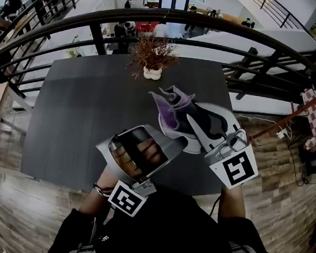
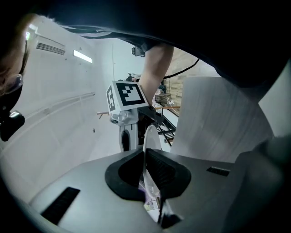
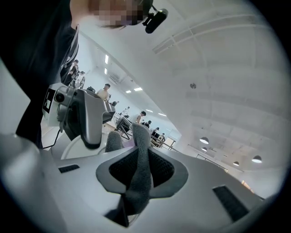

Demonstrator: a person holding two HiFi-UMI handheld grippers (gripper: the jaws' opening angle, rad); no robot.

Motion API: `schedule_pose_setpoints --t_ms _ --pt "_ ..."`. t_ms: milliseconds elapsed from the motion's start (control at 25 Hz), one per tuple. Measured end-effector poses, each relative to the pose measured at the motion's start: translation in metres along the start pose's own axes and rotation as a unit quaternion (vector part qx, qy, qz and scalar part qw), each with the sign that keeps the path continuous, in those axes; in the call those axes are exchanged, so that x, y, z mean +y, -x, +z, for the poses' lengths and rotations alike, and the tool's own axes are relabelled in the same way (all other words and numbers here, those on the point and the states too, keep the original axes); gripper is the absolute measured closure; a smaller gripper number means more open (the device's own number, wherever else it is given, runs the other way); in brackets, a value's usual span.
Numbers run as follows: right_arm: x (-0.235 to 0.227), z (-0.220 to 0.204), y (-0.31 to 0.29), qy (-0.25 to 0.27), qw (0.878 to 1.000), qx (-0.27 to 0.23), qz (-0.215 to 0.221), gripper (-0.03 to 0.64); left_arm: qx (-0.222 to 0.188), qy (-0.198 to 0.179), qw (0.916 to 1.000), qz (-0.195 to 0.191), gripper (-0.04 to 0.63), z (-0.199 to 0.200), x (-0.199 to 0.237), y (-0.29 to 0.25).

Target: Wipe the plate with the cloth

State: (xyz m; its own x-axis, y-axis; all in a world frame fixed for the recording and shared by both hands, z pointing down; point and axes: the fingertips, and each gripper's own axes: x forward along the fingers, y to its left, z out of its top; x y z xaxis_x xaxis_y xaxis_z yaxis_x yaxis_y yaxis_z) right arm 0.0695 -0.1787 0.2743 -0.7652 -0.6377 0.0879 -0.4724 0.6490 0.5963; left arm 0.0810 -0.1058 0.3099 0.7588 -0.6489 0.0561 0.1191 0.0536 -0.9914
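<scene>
The plate (image 1: pixel 225 118) is white and sits over the near right part of the dark tabletop (image 1: pixel 81 116), close to its near edge; no view shows whether it touches the surface. Its rim is clamped by the left hand-held gripper (image 1: pixel 170 146), which reaches in from the left. In the left gripper view the plate (image 2: pixel 149 136) shows as a thin pale arc standing edge-on between the black pads of the left hand-held gripper (image 2: pixel 146 157), which are clenched on it. The cloth (image 1: pixel 173 112), purple and grey, lies bunched against the plate's far left side, with folds sticking up toward the middle of the tabletop. The right hand-held gripper (image 1: pixel 192 121) comes in from the near right across the plate and grasps the cloth. In the right gripper view a grey fold of the cloth (image 3: pixel 140 154) runs up between the closed pads of the right hand-held gripper (image 3: pixel 137 170) and pokes out beyond them, with the left hand-held gripper's body just beside it. A potted dried plant (image 1: pixel 152 58) in a small white pot stands at the middle of the tabletop's far edge, well apart from the plate. A dark curved railing (image 1: pixel 157 23) runs beyond that edge, and wooden floor (image 1: pixel 5 208) shows around the tabletop.
</scene>
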Motion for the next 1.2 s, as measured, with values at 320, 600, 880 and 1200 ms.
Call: schedule_pose_setpoints --t_ms 320,600,880,1200 --pt "-0.008 -0.025 0.001 -0.062 0.998 0.026 -0.019 0.554 -0.002 0.002 1.0 -0.003 0.583 -0.003 -0.002 0.0" --pt "-0.021 -0.039 0.008 -0.076 0.995 0.038 -0.044 0.554 0.001 0.004 1.0 0.003 0.583 -0.008 0.001 0.001" --pt "-0.027 -0.053 0.02 -0.088 0.993 0.055 -0.063 0.554 0.009 0.012 0.9998 0.01 0.583 -0.014 0.004 -0.001" --pt "-0.026 -0.054 0.035 -0.096 0.991 0.054 -0.073 0.554 0.025 0.02 0.9994 0.013 0.583 -0.025 0.006 -0.001"
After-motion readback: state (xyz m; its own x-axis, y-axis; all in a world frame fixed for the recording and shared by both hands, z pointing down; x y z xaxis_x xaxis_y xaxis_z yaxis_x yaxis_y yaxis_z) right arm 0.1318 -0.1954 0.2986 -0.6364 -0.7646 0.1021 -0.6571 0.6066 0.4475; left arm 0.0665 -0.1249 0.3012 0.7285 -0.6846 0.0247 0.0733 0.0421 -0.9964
